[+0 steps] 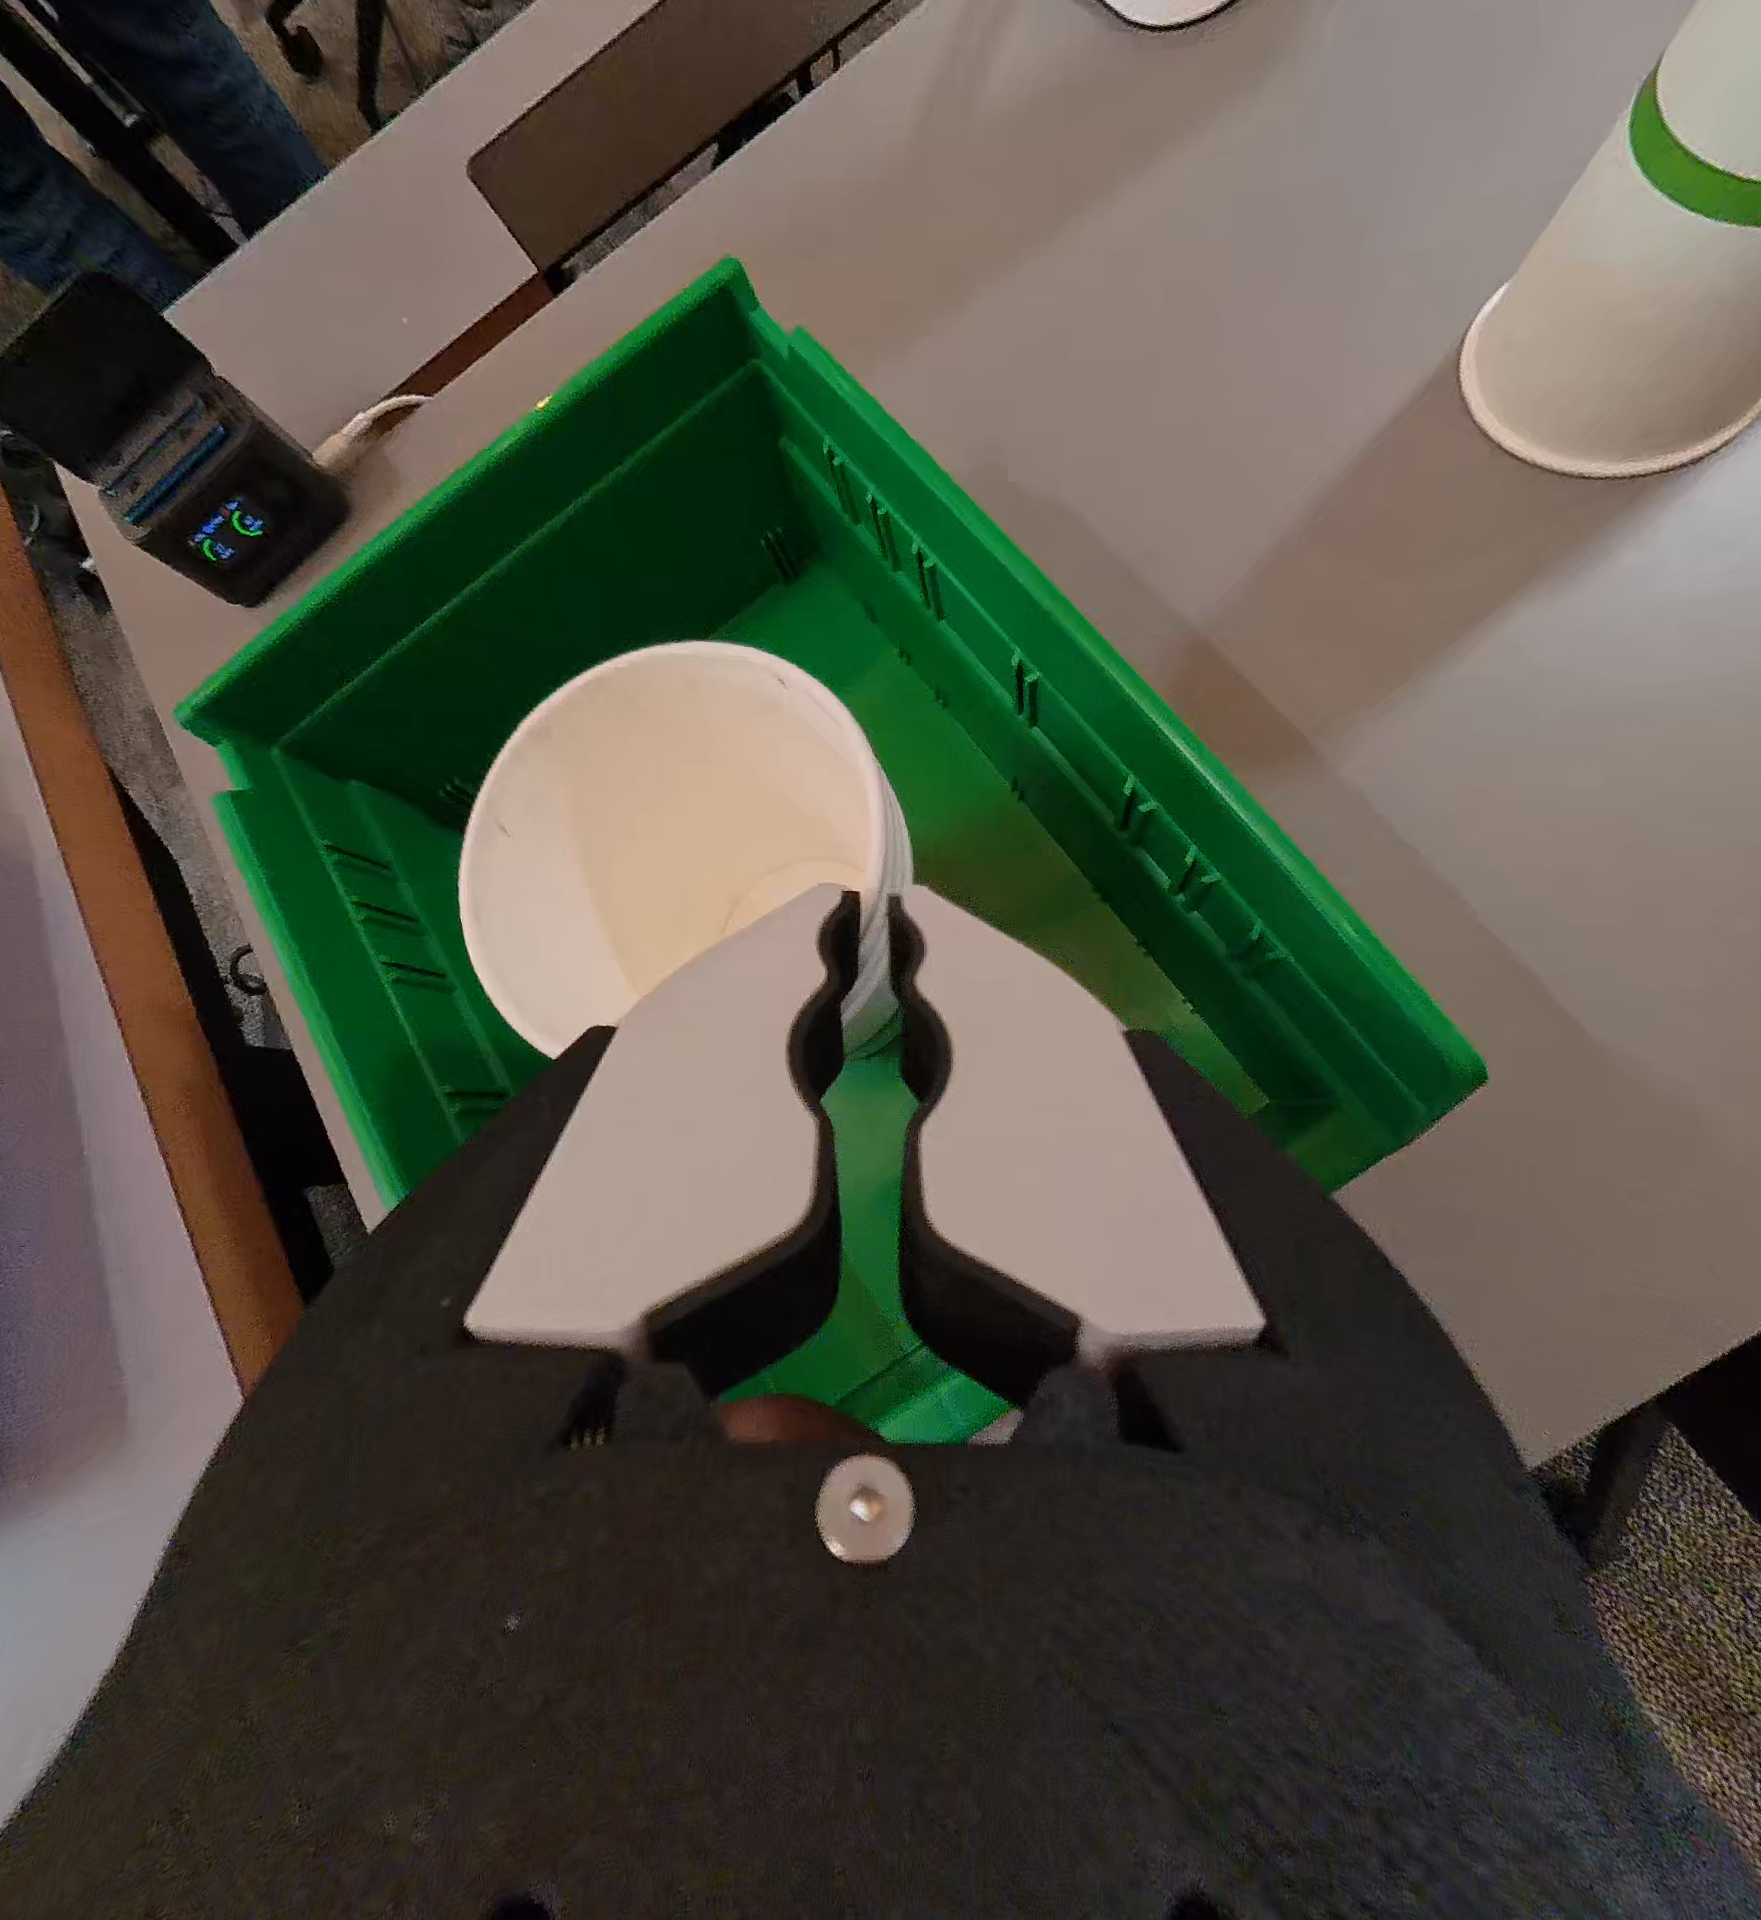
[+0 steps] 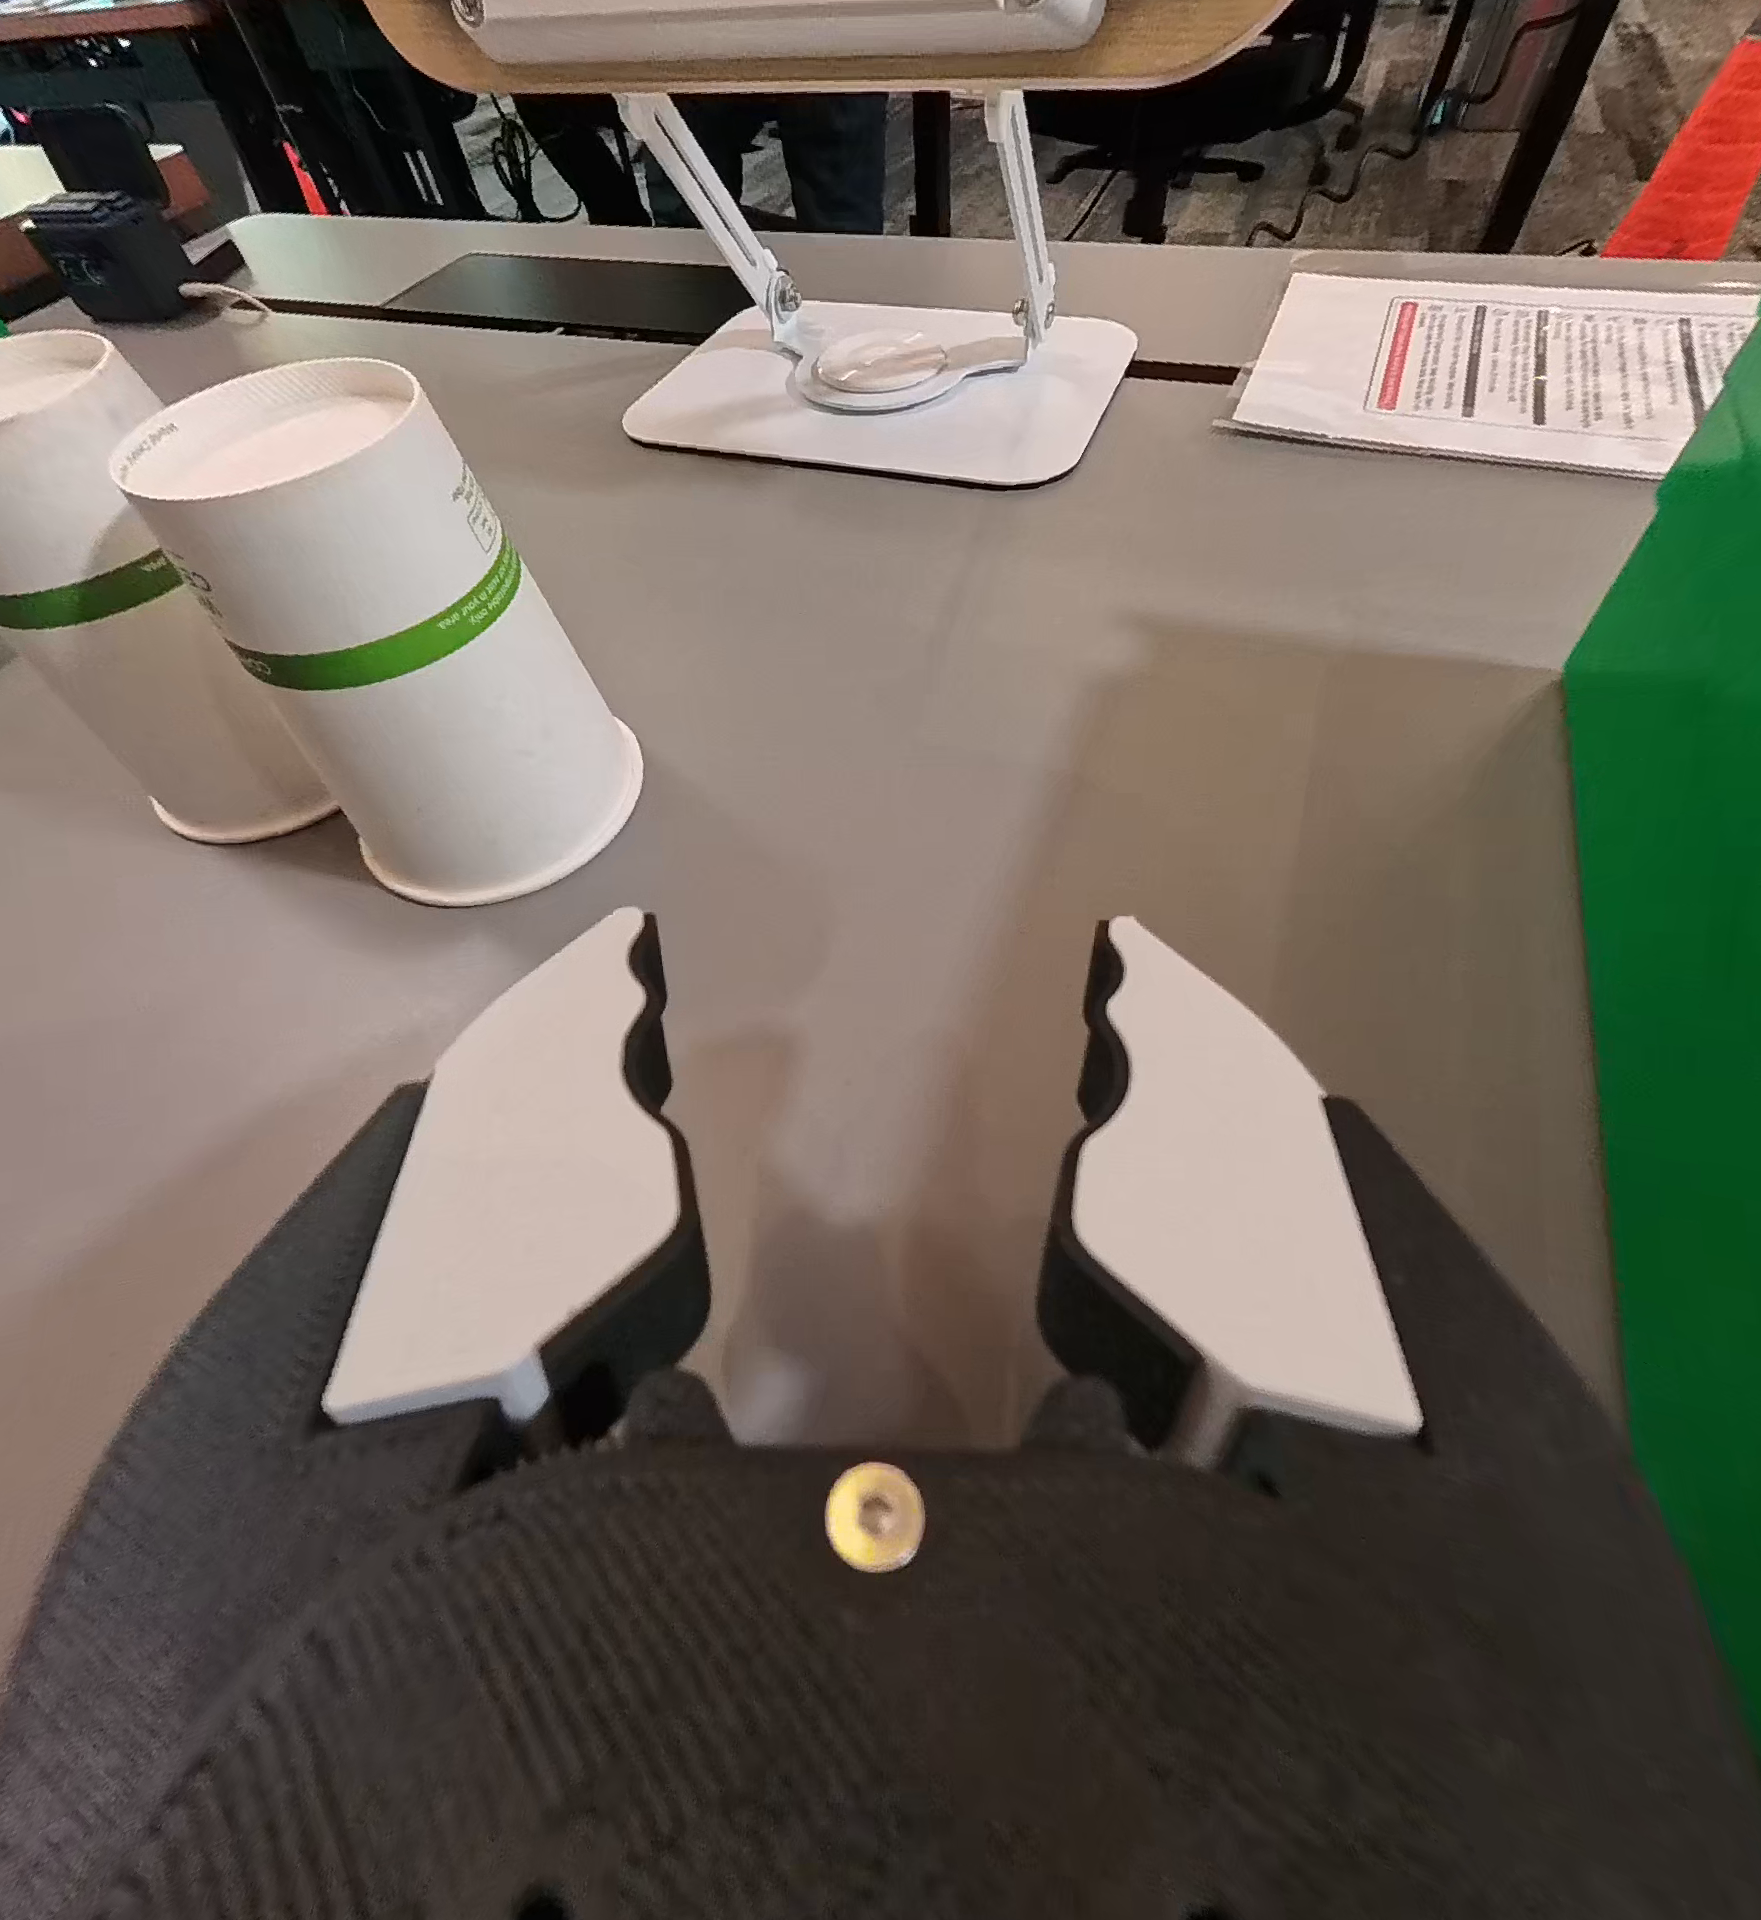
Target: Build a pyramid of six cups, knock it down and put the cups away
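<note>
In the left wrist view my left gripper (image 1: pixel 871 914) is shut on the rim of a stack of white paper cups (image 1: pixel 668 831), mouth up, held over the inside of a green plastic bin (image 1: pixel 1219 821). An upside-down white cup stack with a green band (image 1: pixel 1665 270) stands on the grey table at the upper right. In the right wrist view my right gripper (image 2: pixel 876 935) is open and empty, low over the grey table (image 2: pixel 855 675). Two upside-down white cup stacks with green bands (image 2: pixel 388 644) (image 2: pixel 55 561) stand to its left, the nearer one a short way from the left fingertip.
A green bin wall (image 2: pixel 1728 935) stands close on the right of the right gripper. A white stand base (image 2: pixel 886 400) and a printed sheet (image 2: pixel 1478 374) lie at the table's far side. A black charger box (image 1: pixel 169 468) sits beyond the bin; the table edge (image 1: pixel 97 831) runs left.
</note>
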Motion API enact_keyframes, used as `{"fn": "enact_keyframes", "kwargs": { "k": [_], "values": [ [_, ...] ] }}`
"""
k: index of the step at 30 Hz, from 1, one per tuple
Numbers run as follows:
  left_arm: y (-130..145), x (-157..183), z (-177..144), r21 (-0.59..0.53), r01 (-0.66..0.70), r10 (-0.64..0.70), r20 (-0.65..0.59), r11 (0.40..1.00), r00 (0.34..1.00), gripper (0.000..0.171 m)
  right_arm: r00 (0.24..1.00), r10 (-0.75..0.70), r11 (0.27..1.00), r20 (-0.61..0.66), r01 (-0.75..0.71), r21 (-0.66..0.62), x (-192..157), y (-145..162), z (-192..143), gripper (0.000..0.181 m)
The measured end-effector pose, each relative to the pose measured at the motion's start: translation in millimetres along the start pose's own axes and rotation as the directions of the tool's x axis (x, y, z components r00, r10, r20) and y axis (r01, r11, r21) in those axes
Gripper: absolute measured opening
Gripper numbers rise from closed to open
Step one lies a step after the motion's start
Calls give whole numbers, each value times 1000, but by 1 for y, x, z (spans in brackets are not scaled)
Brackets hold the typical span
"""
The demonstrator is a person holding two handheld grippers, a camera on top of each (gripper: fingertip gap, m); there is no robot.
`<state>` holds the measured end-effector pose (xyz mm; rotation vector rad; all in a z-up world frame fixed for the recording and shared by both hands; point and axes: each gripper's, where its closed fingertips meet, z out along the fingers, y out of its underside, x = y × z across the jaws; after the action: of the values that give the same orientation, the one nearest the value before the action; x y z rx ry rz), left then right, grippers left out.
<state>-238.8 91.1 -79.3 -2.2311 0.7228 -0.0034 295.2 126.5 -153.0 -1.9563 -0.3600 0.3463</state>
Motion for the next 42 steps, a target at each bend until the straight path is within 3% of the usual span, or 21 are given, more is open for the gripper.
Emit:
{"fn": "enact_keyframes", "kwargs": {
  "k": [6,21,42],
  "values": [
    [0,1,1,-16,-28,28,-10,999,1000,3,1000,22,1000,15,-22,-3,-1,1,1,79],
    [-3,-5,4,-199,-225,233,20,954,972,19,998,37,999,43,-36,-16,-6,2,2,79],
    [3,-2,11,-174,-168,171,2,970,985,13,997,48,999,61,-46,-27,-10,4,3,79]
  ]
}}
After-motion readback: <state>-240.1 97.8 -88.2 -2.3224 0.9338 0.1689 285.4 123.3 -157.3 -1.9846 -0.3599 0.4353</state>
